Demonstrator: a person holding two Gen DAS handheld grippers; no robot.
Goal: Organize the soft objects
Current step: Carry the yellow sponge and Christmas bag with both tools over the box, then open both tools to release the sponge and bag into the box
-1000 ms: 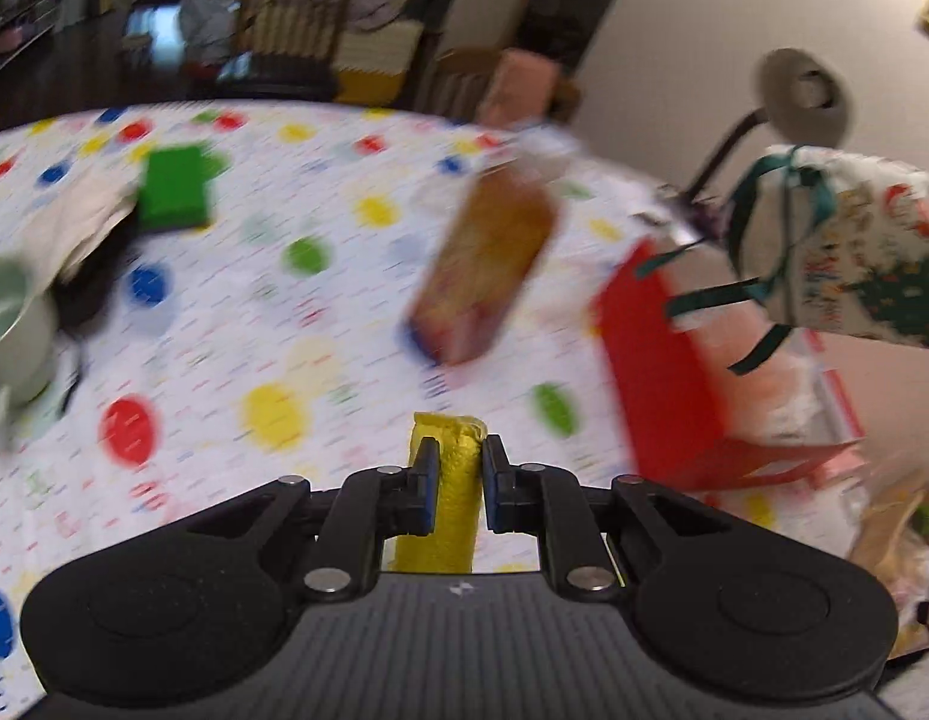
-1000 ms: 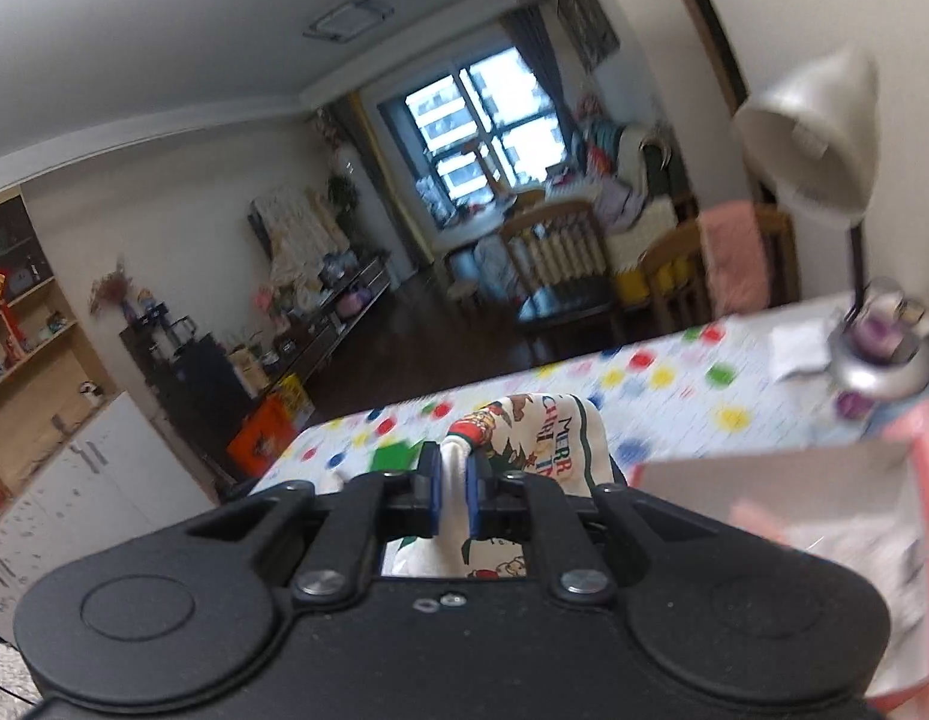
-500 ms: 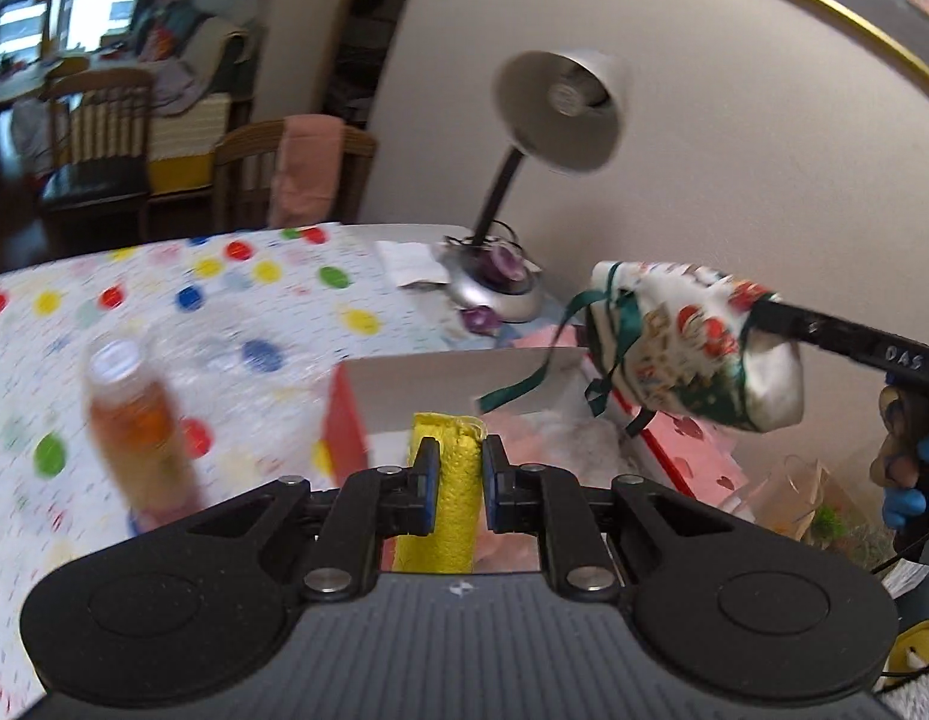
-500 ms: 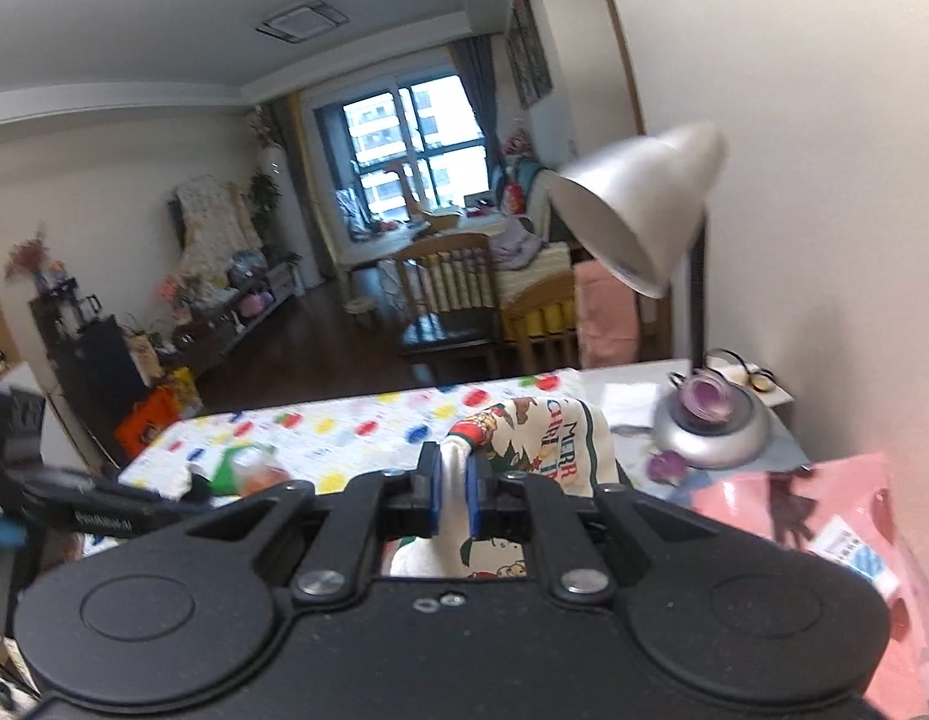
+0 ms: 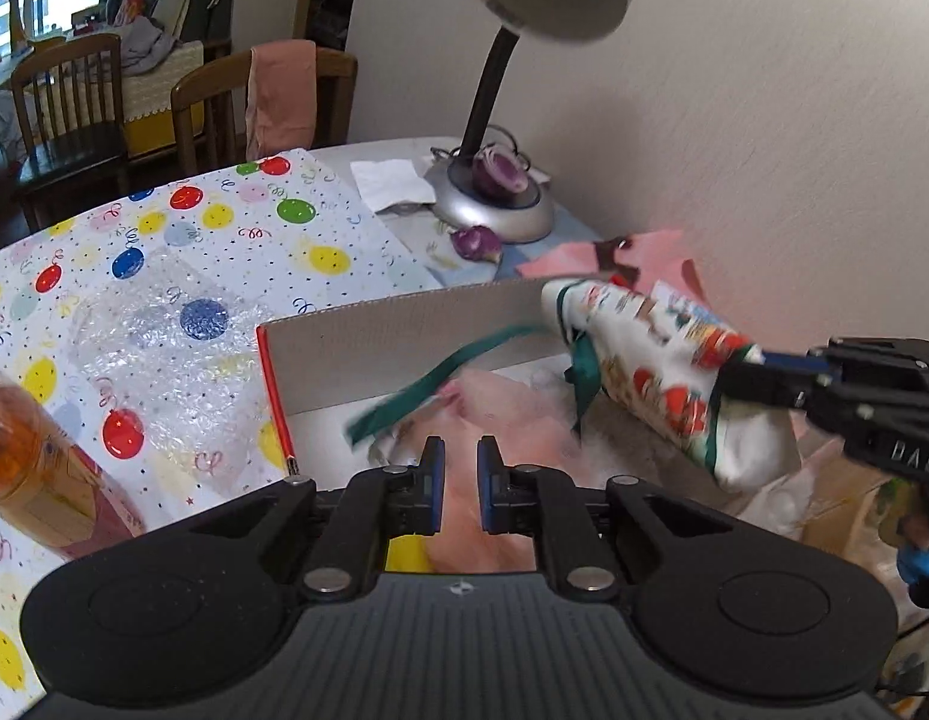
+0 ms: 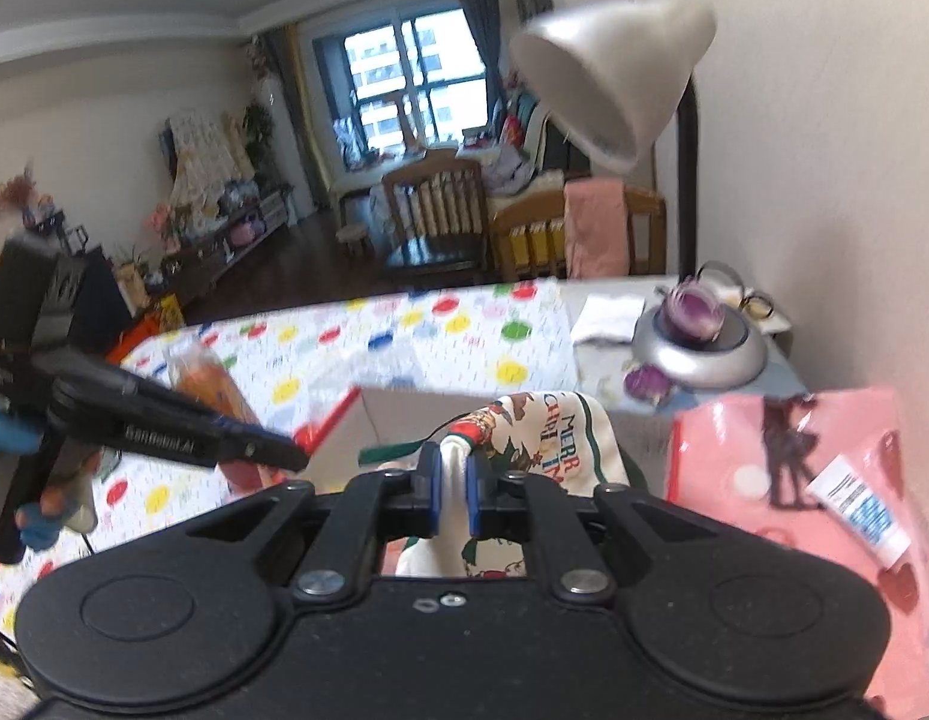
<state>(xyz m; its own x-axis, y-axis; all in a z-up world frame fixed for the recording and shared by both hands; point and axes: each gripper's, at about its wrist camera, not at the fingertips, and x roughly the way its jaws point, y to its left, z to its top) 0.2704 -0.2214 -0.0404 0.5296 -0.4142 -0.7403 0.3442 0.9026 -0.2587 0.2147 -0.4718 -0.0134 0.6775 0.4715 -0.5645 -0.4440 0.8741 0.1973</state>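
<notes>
With the left gripper jaws spread and empty over the box, a yellow sponge below them, the right gripper jaws pinch the Christmas pouch, likely released into it next.

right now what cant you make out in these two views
- Yellow sponge, left wrist view: only a sliver shows, the left gripper covers the rest.
- Box floor, both views: covered by pink soft items and the Christmas pouch.
- Orange bottle, left wrist view: cut by the left edge, label blurred.
- Pouch bottom, right wrist view: hidden behind the right gripper.
</notes>
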